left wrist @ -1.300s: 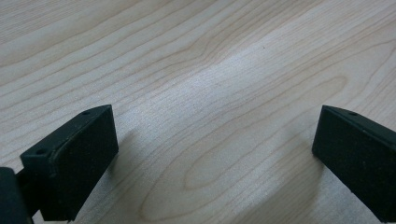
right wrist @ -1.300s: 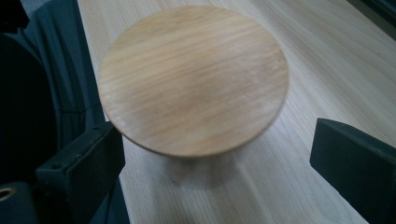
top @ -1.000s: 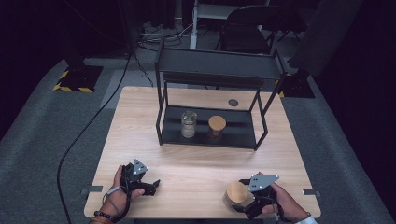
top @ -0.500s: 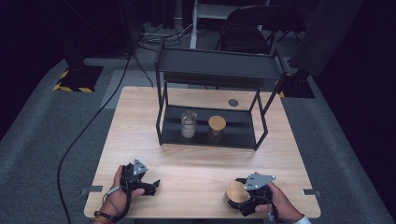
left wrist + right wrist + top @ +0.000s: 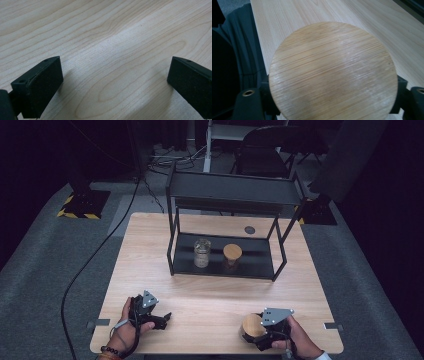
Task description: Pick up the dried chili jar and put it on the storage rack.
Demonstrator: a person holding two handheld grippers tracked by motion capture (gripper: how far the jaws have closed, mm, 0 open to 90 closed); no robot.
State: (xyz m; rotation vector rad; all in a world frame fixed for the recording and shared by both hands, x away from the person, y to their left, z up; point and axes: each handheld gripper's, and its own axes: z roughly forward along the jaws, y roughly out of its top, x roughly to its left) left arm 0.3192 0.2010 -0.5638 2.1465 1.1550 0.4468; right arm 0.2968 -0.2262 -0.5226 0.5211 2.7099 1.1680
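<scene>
Bamboo-lidded jar (image 5: pixel 251 326), judged rigid, light and breakable, is pinched below its lid by the right tongs (image 5: pixel 260 336) near the tabletop (image 5: pixel 210 300) front edge; left tongs (image 5: pixel 162 319) are spread.

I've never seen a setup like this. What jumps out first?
Probably the black metal rack at the far side of the wooden table, with a clear glass jar and a wooden-lidded jar on its lower shelf. Near the front edge, the right gripper has just closed on a round wooden lid; the left gripper rests open over bare wood.
</scene>
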